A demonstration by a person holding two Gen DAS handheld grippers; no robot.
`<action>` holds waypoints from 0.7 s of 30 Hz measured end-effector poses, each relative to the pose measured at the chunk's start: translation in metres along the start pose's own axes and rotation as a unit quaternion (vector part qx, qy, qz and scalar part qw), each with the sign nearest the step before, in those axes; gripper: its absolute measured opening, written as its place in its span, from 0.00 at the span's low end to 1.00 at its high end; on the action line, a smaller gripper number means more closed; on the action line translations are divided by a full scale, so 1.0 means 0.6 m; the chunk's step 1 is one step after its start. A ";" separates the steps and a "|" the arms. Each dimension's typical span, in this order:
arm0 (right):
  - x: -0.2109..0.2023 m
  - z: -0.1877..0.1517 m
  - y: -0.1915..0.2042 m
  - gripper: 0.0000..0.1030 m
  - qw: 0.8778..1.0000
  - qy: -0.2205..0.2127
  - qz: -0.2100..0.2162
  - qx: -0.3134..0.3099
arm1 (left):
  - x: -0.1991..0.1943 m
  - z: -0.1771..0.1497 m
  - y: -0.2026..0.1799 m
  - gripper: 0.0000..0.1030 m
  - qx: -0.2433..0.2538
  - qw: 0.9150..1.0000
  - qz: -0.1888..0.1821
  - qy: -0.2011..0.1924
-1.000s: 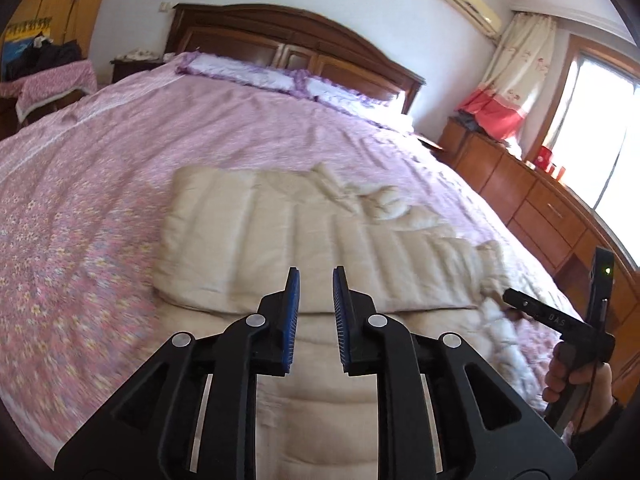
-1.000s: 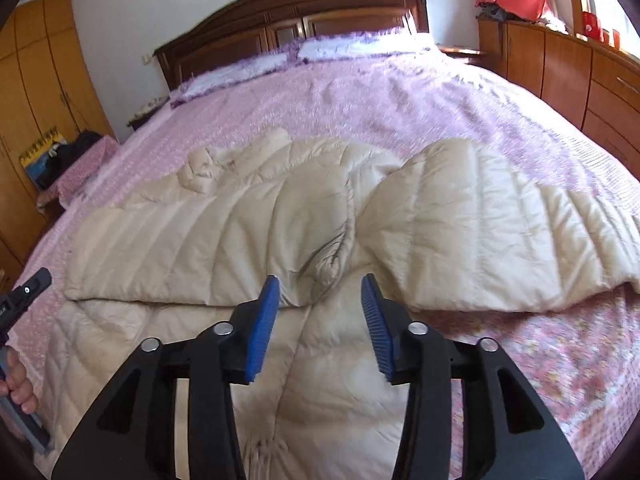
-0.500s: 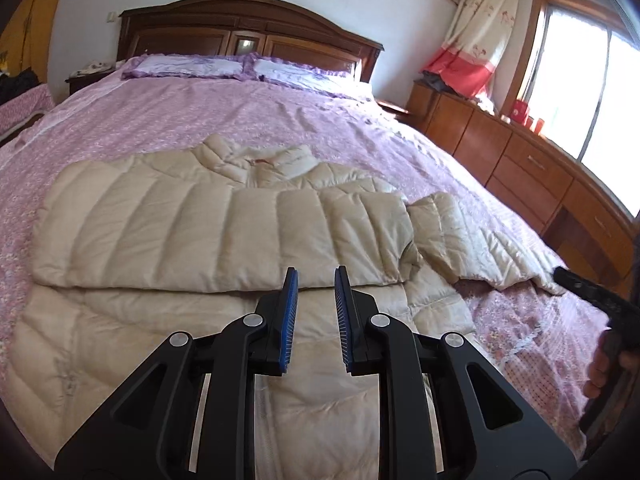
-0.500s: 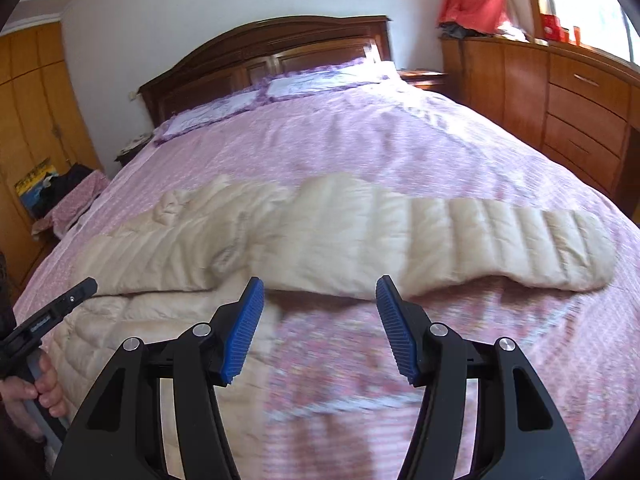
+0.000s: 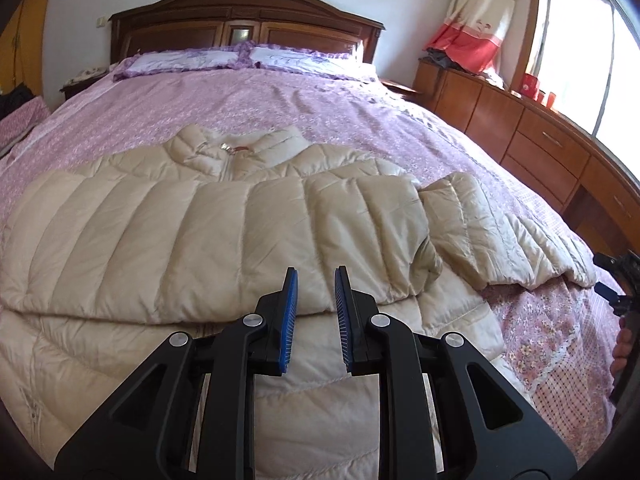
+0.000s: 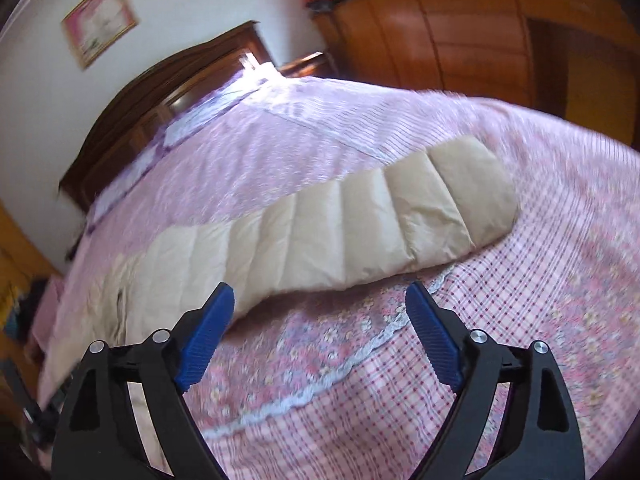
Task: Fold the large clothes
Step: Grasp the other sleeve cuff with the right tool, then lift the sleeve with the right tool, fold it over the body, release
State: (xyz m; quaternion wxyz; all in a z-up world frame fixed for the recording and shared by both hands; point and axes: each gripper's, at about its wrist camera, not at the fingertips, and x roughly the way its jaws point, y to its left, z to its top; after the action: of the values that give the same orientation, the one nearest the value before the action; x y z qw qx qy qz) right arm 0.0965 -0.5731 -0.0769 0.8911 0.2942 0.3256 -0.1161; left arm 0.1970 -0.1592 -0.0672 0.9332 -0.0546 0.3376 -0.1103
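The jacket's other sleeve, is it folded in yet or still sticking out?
Sticking out. The sleeve lies straight across the pink bedspread, away from the jacket; the right gripper is open, holding nothing.

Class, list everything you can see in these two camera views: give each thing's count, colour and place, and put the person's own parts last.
Jacket: one, beige, padded, spread across the bed's near end; one sleeve lies straight out on the cover.
Bed cover: one, pink floral, over the whole bed.
Pillows: two, white and purple, at the headboard.
Headboard: one, dark wood, against the wall.
Drawers: one long unit, orange-brown, under the window.
Curtain: one, cream and red, far corner.
Picture: one, pink frame, on the wall.
Left gripper: black, blue fingers, empty.
Right gripper: black, blue fingers wide apart, empty.
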 end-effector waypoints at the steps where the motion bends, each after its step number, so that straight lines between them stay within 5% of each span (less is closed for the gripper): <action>1: 0.010 0.003 -0.007 0.85 1.000 0.003 -0.001 0.015 | 0.001 0.001 -0.004 0.18 0.005 1.000 0.001 -0.004; 6: 0.065 -0.001 -0.061 0.87 0.993 -0.006 -0.011 0.116 | 0.003 -0.009 -0.026 0.18 0.039 0.999 0.005 -0.012; 12: 0.082 0.020 -0.073 0.83 0.990 -0.061 -0.012 0.126 | 0.000 -0.009 -0.028 0.19 0.050 0.999 0.001 -0.013; 14: 0.095 0.028 -0.076 0.50 0.990 -0.067 -0.022 0.121 | 0.006 -0.008 -0.016 0.19 0.031 1.000 0.001 -0.004; 17: 0.107 0.032 -0.091 0.27 0.991 -0.066 -0.032 0.112 | 0.007 -0.007 -0.003 0.19 0.012 1.000 -0.002 -0.002; 21: 0.105 0.041 -0.056 0.11 0.994 -0.079 -0.049 0.064 | 0.002 -0.004 0.010 0.19 0.001 1.000 0.003 0.003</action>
State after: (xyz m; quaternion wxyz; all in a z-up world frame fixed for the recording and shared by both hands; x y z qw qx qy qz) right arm 0.1439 -0.6155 -0.1176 0.8866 0.3243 0.2602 -0.2026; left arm 0.1970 -0.1535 -0.0709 0.9326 -0.0525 0.3406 -0.1075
